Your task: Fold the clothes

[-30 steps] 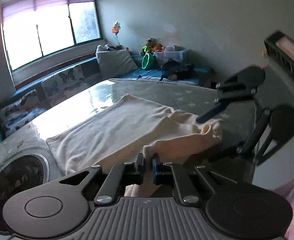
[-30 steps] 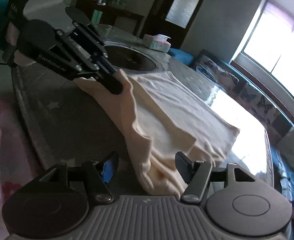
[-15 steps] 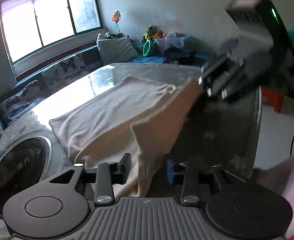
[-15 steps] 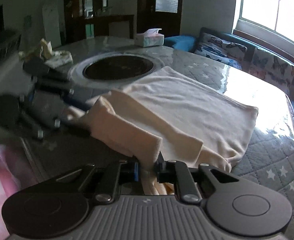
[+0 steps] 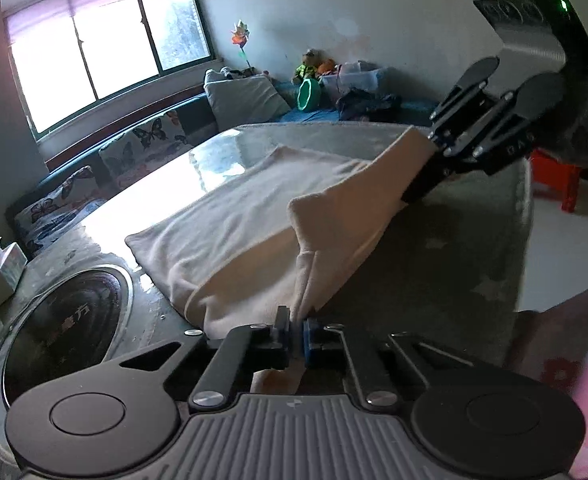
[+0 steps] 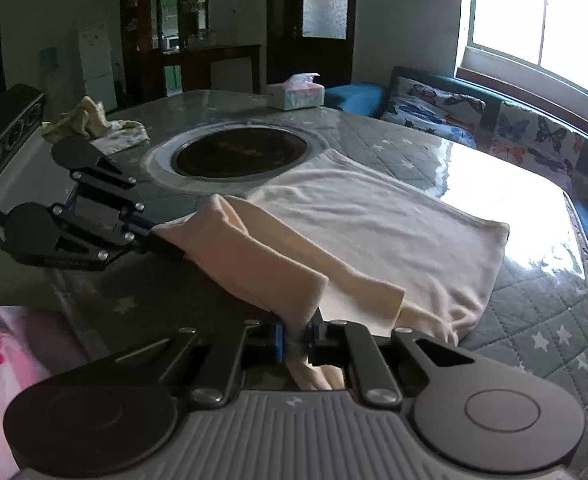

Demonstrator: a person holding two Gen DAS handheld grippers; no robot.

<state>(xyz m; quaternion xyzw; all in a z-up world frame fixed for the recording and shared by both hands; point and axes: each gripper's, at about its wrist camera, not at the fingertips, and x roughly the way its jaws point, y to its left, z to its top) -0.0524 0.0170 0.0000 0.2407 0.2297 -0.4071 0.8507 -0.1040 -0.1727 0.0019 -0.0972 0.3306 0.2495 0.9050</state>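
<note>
The cream garment [image 5: 233, 216] lies on the quilted table [image 6: 534, 292], its near edge pinched between the left gripper [image 5: 297, 334] and right gripper [image 6: 296, 336], both clamped on thin cloth that could slip free if pulled taut.

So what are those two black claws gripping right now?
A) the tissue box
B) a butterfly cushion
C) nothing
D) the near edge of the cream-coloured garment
D: the left gripper and the right gripper are each clamped on the cream garment, lifting its near edge off the table.
</note>
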